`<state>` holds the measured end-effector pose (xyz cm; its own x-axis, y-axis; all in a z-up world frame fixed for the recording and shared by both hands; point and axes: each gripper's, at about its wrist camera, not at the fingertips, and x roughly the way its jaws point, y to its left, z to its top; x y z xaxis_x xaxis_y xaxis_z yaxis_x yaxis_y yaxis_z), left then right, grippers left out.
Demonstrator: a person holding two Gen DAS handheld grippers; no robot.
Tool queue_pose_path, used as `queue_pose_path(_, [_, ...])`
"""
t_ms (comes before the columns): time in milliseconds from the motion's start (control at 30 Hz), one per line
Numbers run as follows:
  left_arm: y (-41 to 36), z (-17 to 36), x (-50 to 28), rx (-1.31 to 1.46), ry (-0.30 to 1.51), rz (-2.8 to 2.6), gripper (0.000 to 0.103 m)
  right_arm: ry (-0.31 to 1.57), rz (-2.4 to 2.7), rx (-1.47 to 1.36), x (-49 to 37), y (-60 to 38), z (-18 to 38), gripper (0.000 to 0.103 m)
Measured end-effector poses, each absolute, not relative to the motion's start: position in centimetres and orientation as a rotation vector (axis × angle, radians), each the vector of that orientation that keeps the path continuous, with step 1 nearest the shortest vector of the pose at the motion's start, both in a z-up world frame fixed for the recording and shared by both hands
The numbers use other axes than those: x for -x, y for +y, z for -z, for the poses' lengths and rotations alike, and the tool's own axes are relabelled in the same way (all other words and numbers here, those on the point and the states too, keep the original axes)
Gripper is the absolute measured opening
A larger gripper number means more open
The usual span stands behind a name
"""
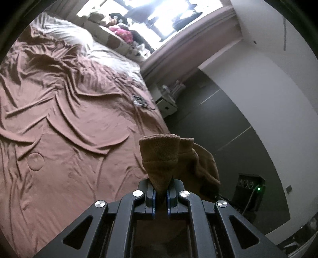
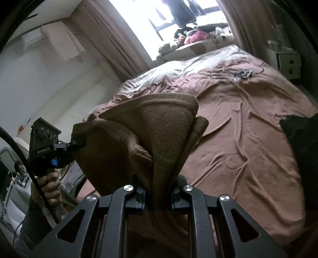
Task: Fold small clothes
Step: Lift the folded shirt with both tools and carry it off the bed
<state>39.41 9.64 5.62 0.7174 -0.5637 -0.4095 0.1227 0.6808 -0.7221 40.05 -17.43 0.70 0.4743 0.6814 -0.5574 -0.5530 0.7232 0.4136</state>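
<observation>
Brown fleece cloth (image 2: 139,142) held up above rumpled pinkish-brown bedspread (image 2: 248,139), strung between both grippers: right gripper (image 2: 158,193) pinching one end, left gripper (image 2: 76,144) clamped on other end off to left in right wrist view. In left wrist view, left gripper (image 1: 161,195) pinches cloth (image 1: 159,158), rest of it bunched to right. Small grey-white crumpled garment (image 2: 243,74) lies on far part of bedspread. Pile of stuffed toys (image 2: 196,36) behind bed, under bright window (image 2: 159,17). White bedside cabinet (image 2: 288,63) right of bed.
</observation>
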Motion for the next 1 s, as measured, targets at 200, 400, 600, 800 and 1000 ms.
queue_pose_path(200, [7.4,-8.6,-38.0,0.699,0.629,0.474,0.007,0.718,-0.74,-0.16,-37.8,-19.7,-3.4,0.013])
queue_pose_path(400, [4.8,-10.2,-37.7,0.658,0.628,0.513,0.007,0.687,-0.74,-0.15,-36.9,-22.1,-5.0,0.013])
queue_pose_path(600, [2.2,-10.5,-38.3,0.641,0.633,0.55,0.007,0.658,-0.718,-0.15,-36.4,-24.5,-5.0,0.013])
queue_pose_path(800, [-0.9,-11.0,-39.8,0.624,0.648,0.592,0.007,0.634,-0.69,-0.153,-35.5,-26.1,-4.9,0.013])
queue_pose_path(1000, [-4.6,-12.0,-41.1,0.586,0.669,0.657,0.007,0.607,-0.636,-0.167,-34.6,-28.7,-5.6,0.013])
